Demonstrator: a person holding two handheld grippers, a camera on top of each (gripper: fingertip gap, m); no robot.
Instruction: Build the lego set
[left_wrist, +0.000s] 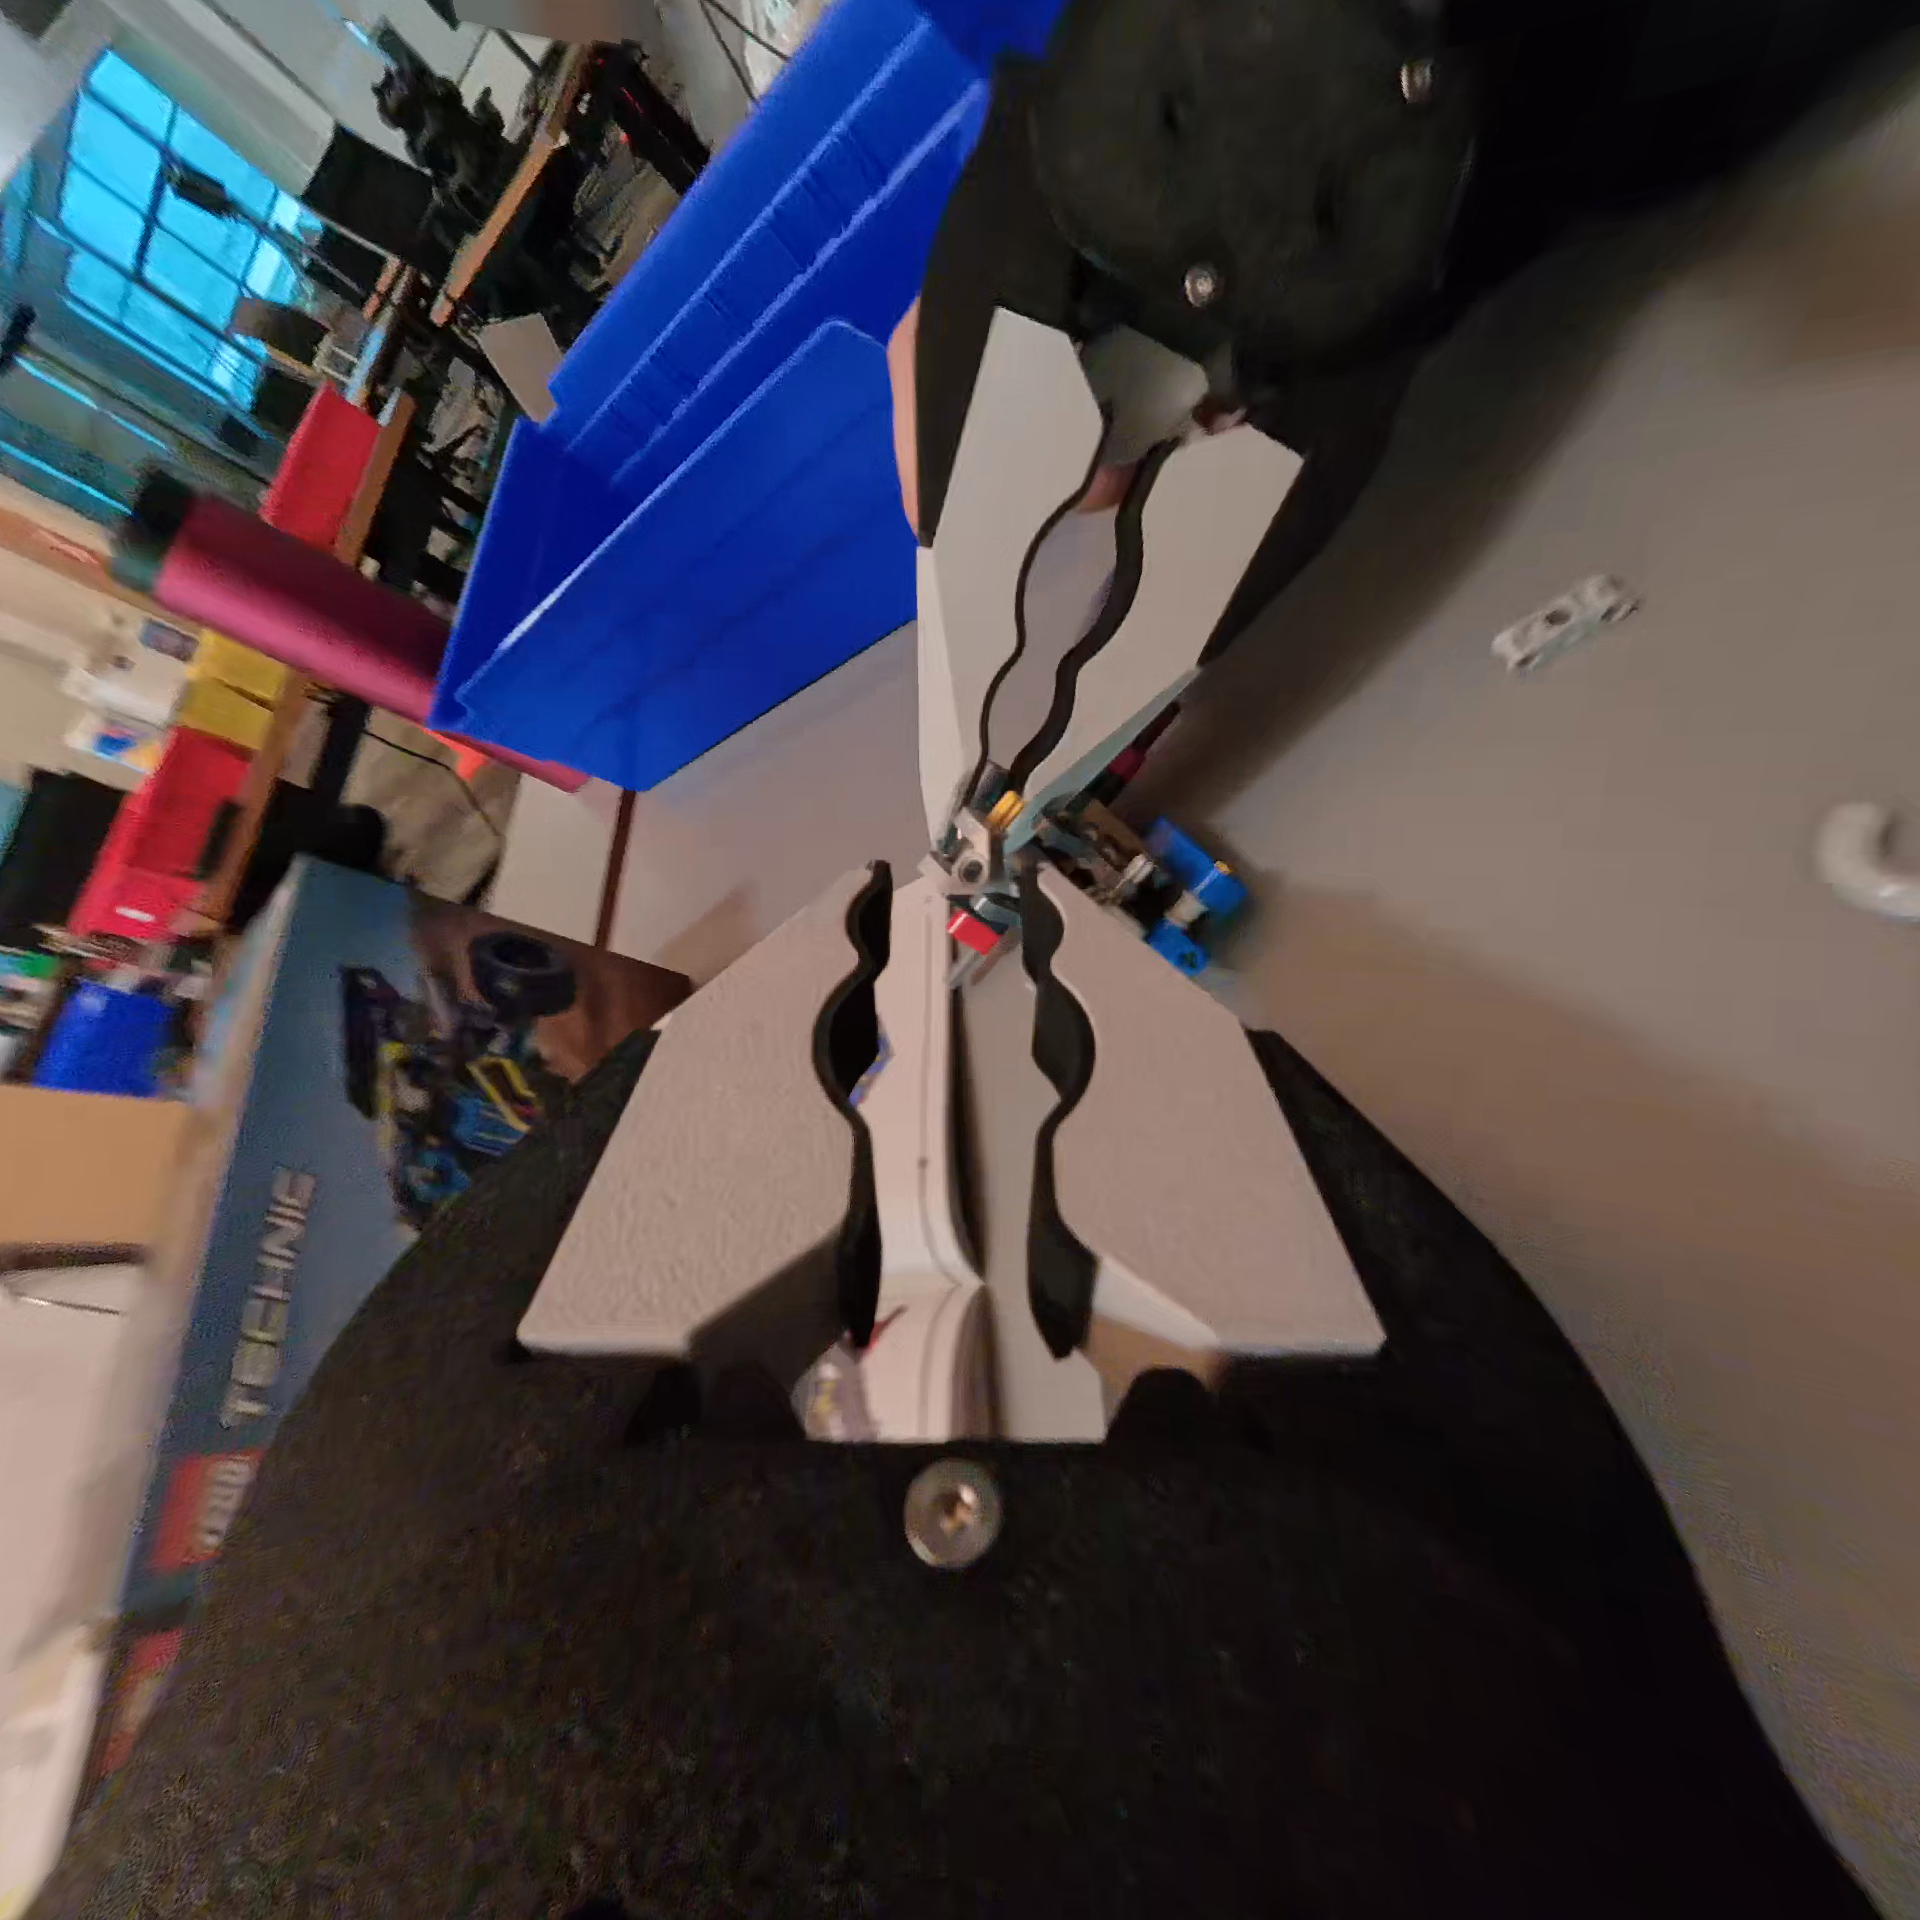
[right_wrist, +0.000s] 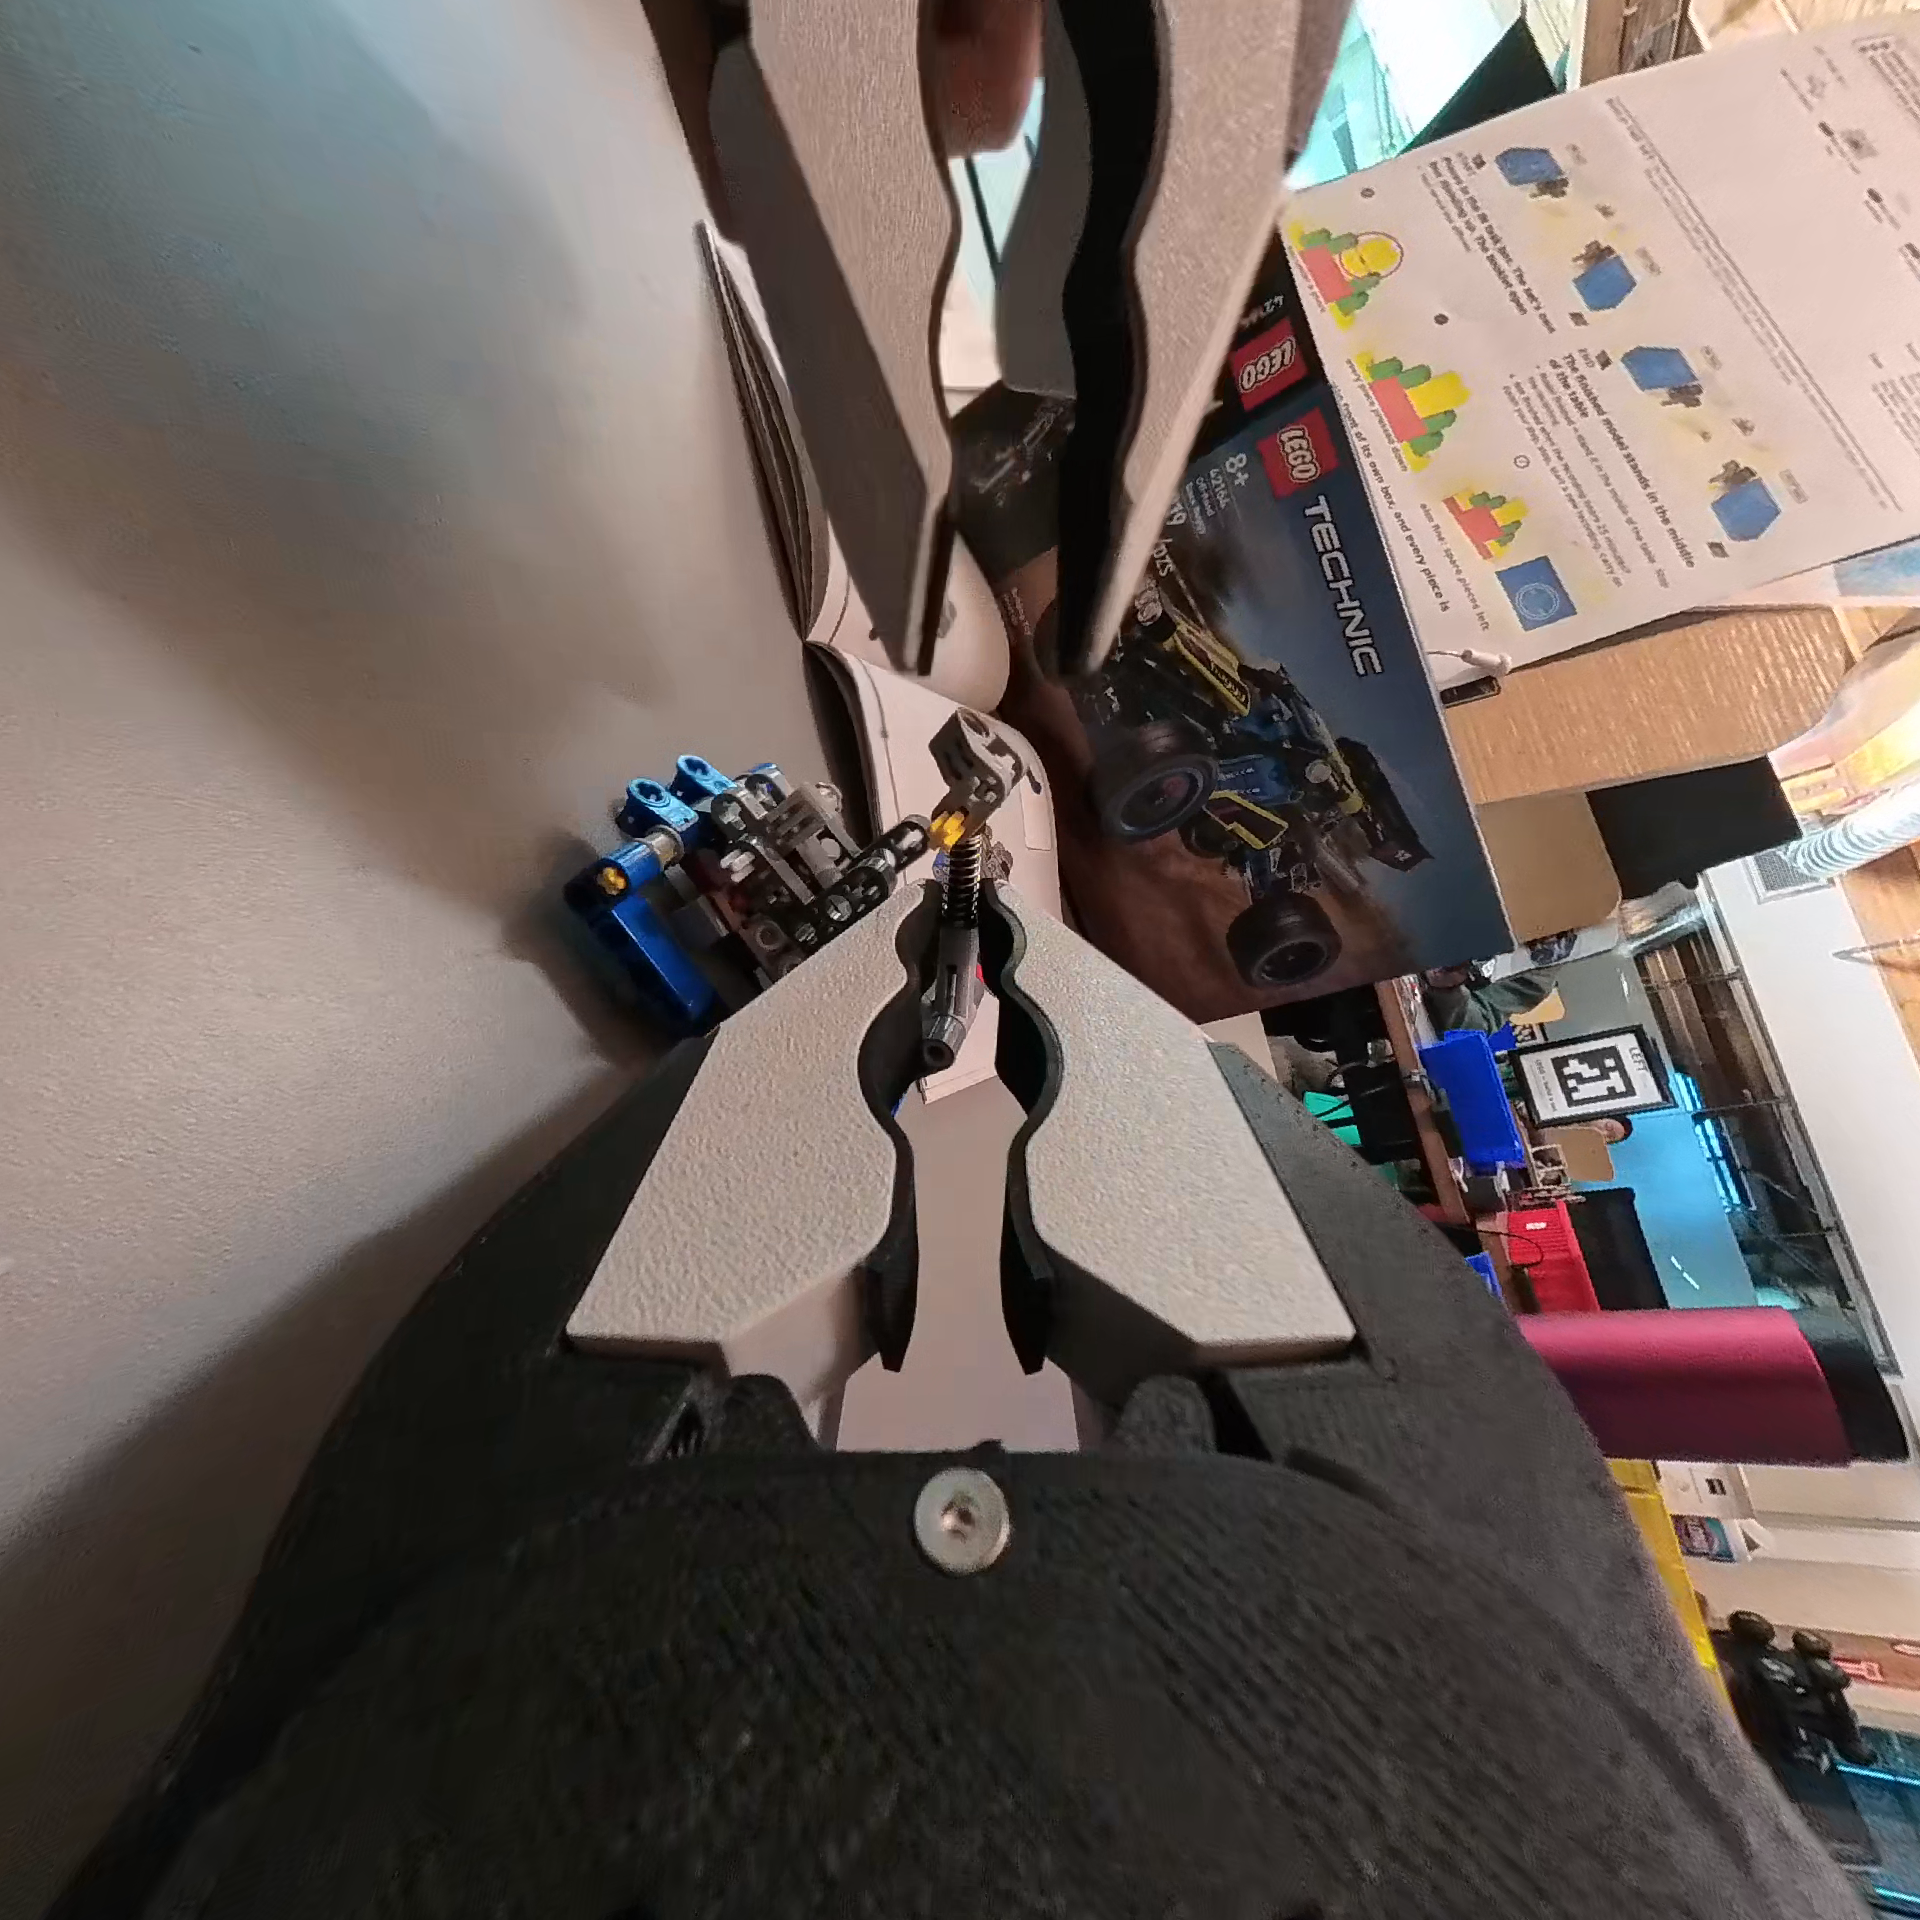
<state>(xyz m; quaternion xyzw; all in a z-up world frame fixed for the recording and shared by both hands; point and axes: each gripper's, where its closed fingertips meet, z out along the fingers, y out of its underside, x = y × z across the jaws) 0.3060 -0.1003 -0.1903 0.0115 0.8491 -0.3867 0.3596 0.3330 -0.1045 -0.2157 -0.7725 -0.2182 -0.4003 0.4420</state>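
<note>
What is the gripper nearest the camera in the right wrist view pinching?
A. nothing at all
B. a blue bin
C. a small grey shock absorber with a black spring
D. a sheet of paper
C: the right gripper has its fingertips closed on the shock absorber, whose spring sticks out past them.

Light: dim, warm indoor | shadows: soft on tabletop (right_wrist: 260, 520) | blur: perhaps motion, left-view edges | distortion: strong fisheye

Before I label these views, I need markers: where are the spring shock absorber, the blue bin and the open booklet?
spring shock absorber (right_wrist: 961, 883), right wrist view, on its black coil.
blue bin (left_wrist: 727, 582), left wrist view, on its side wall.
open booklet (right_wrist: 894, 748), right wrist view, on its page.
</note>
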